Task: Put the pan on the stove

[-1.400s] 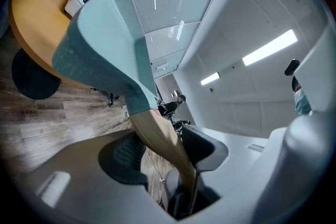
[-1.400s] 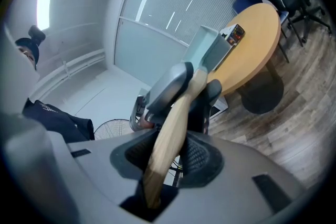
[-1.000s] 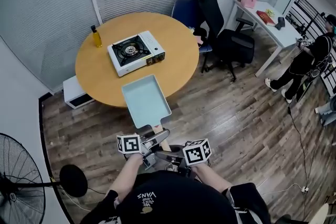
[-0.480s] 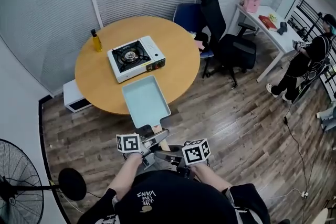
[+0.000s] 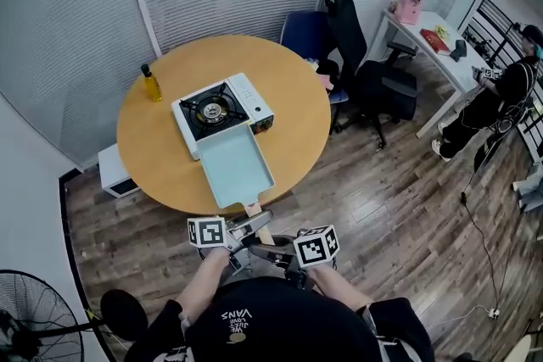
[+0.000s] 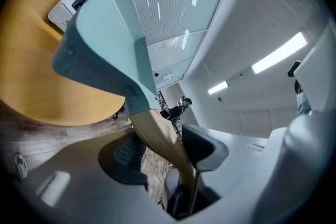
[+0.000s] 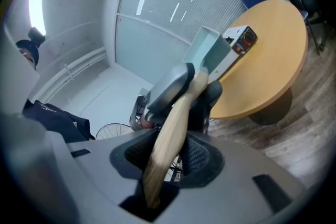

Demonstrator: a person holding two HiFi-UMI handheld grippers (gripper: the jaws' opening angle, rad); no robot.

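A light blue rectangular pan [image 5: 235,166] hangs over the near part of the round wooden table [image 5: 153,157]. Its far edge reaches the near side of the white gas stove [image 5: 222,110]. The pan's wooden handle [image 5: 254,211] points back toward me. My left gripper [image 5: 247,227] and right gripper [image 5: 270,250] are both shut on that handle, one behind the other. In the left gripper view the handle [image 6: 160,139] runs between the jaws up to the pan [image 6: 105,44]. The right gripper view shows the handle [image 7: 170,134], pan [image 7: 207,52] and stove [image 7: 239,39].
A yellow oil bottle [image 5: 151,84] stands on the table left of the stove. Black office chairs [image 5: 377,80] and a blue chair [image 5: 305,30] stand at the right. Further right are a desk [image 5: 433,34] and a person [image 5: 501,97]. A fan [image 5: 34,326] is at lower left.
The pan has moved forward over the table toward the stove, with both grippers still on its handle. The view has shifted closer to the table.
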